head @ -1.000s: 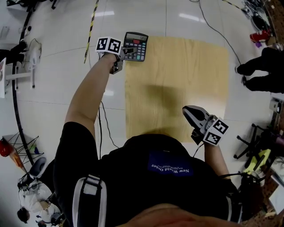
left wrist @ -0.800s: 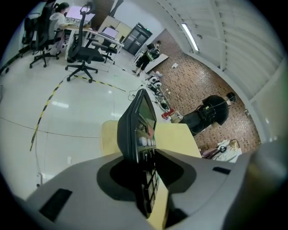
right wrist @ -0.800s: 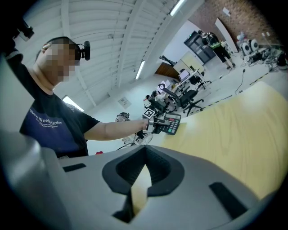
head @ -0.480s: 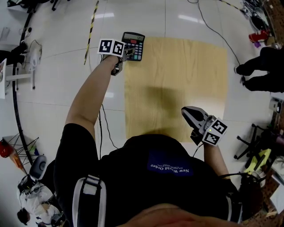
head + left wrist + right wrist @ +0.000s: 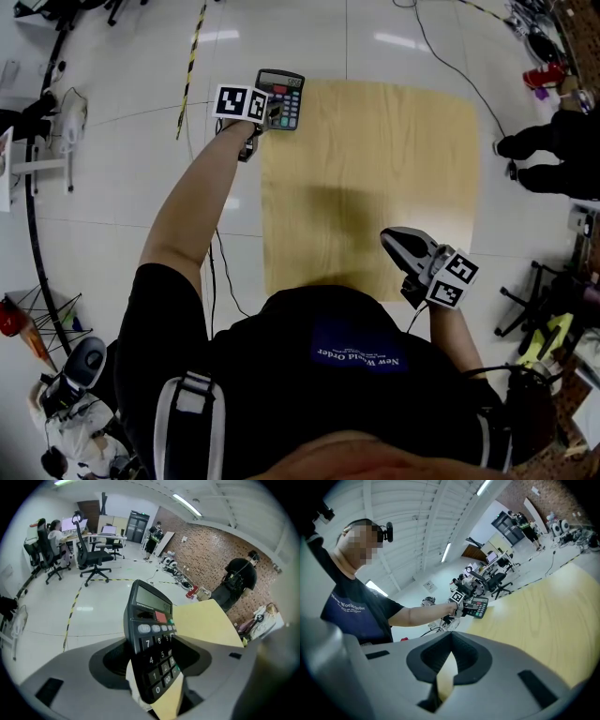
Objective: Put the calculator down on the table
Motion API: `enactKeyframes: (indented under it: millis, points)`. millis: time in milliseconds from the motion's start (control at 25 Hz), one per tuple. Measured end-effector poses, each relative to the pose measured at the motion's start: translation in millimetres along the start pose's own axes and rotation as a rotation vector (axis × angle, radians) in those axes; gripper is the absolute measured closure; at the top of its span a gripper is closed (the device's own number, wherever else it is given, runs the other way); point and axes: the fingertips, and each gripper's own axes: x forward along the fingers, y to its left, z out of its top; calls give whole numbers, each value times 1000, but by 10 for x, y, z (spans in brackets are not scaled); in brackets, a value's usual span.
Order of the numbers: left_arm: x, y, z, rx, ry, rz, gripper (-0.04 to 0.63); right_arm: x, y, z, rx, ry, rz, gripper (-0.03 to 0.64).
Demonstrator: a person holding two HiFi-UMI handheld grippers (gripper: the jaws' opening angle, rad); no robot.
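As your left tool has just been opening: jaws wide apart, calculator tilted between them, unclamped.
Calculator: at the tabletop's far left corner.
Right tool: jaws together, empty, over the near edge.
Room: glossy pale floor, office chairs, brick wall.

1 dark grey desktop calculator with black keys and one red key.
1 pale square wooden desk.
2 grey hand-held grippers: left gripper and right gripper. Each has 2 jaws. The left pair has just been opening, with the calculator between them.
2 black-and-white marker cubes, one per gripper.
3 black swivel office chairs are clear in the left gripper view; others are too small to count.
1 strip of yellow-and-black floor tape.
2 standing bystanders in the left gripper view.
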Motion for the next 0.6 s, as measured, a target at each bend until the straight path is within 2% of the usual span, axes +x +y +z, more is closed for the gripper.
enactKeyframes:
  millis: [120,200,280,400,440,520,600]
  points:
    - [-6,68,7,22,-21,68,318,8,4,-12,3,-1,-1,629]
    - [16,108,3,10,-38,90,315,13,7,-20,10,-2,6,629]
    - [66,147,-26,-50,-52,71,310,12,10,-31,16,-1,11,629]
    - [138,194,-124,-194,-46,-9,305,21,30,-50,18,2,13,629]
    - [148,207,-152,-221,-35,-30,305,27,38,-53,17,2,14,629]
    - [143,218,-193,-211,-7,-42,304,31,48,-53,17,3,17,629]
    - [119,205,-220,-150,19,-22,299,20,45,-54,19,4,15,629]
